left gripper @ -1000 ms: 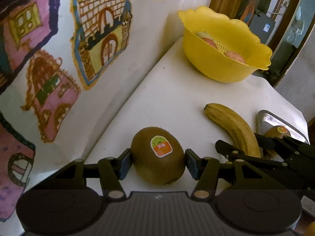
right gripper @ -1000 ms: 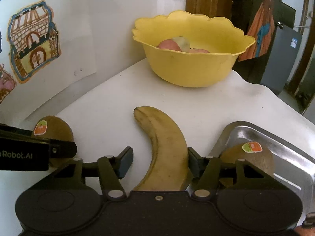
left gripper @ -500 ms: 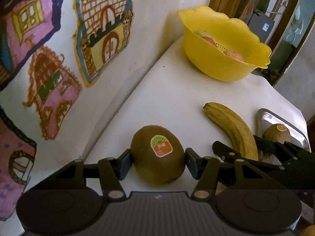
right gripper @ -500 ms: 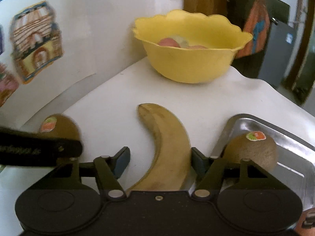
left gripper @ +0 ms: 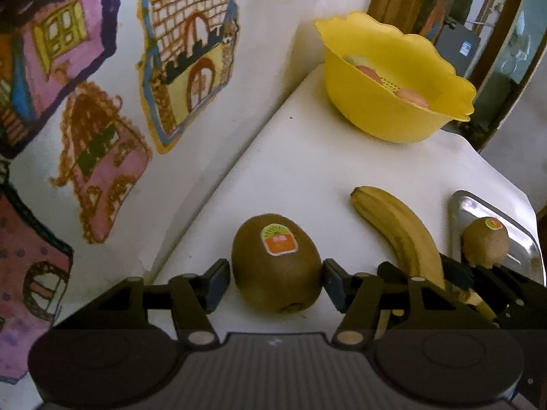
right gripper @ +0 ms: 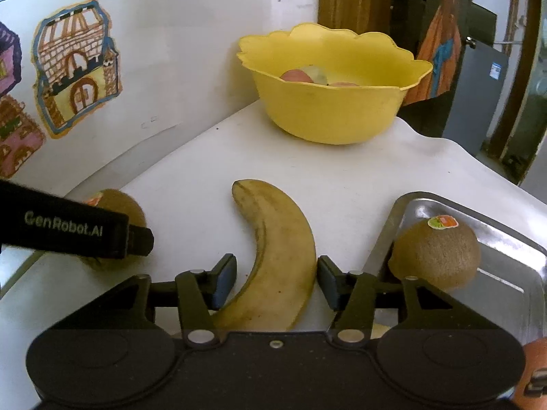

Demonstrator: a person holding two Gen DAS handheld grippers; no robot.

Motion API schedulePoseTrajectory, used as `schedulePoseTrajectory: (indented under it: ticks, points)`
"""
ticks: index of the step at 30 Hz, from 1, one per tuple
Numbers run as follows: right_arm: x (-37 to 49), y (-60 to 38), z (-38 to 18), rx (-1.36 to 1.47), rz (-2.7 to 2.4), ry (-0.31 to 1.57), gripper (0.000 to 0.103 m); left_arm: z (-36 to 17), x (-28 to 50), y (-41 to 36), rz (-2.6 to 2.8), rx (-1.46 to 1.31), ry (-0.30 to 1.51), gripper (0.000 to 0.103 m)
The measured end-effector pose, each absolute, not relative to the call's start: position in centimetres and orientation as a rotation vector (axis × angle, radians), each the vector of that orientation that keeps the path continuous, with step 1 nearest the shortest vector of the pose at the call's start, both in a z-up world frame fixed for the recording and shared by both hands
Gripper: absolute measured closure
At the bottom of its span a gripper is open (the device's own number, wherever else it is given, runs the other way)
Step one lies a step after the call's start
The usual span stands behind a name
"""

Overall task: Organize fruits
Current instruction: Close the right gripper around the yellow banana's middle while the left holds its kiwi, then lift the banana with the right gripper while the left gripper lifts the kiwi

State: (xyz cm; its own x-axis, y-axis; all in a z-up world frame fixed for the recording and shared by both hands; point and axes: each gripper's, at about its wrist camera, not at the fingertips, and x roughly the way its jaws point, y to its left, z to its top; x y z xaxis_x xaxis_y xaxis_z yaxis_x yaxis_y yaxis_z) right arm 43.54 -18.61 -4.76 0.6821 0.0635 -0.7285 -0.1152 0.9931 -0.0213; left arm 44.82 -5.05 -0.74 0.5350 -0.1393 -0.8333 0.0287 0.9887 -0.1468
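Beside the steel tray (right gripper: 506,239), the curved yellow banana (right gripper: 280,253) lay lengthwise between the just-narrowed, not yet gripping jaws of the right gripper (right gripper: 277,278), while the left gripper (left gripper: 275,282) loosely bracketed a stickered brown kiwi (left gripper: 277,263).

A home: children's drawings (left gripper: 177,68) (castles, houses) on the wall, wooden doorframe (right gripper: 345,0).

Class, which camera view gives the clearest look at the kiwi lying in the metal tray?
The right wrist view: the kiwi in the tray is near and large, sticker readable in outline. The left wrist view shows it small at the right edge, its base hidden behind the right claw.
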Motion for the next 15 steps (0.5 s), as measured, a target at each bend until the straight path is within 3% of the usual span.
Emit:
schedulePoseTrajectory:
  ticks: [15]
  points:
    - [40.6,-17.9,-4.6,-0.037,0.020,0.780,0.061,-0.9,43.8,-5.3,-0.106,-0.106,0.993,0.041]
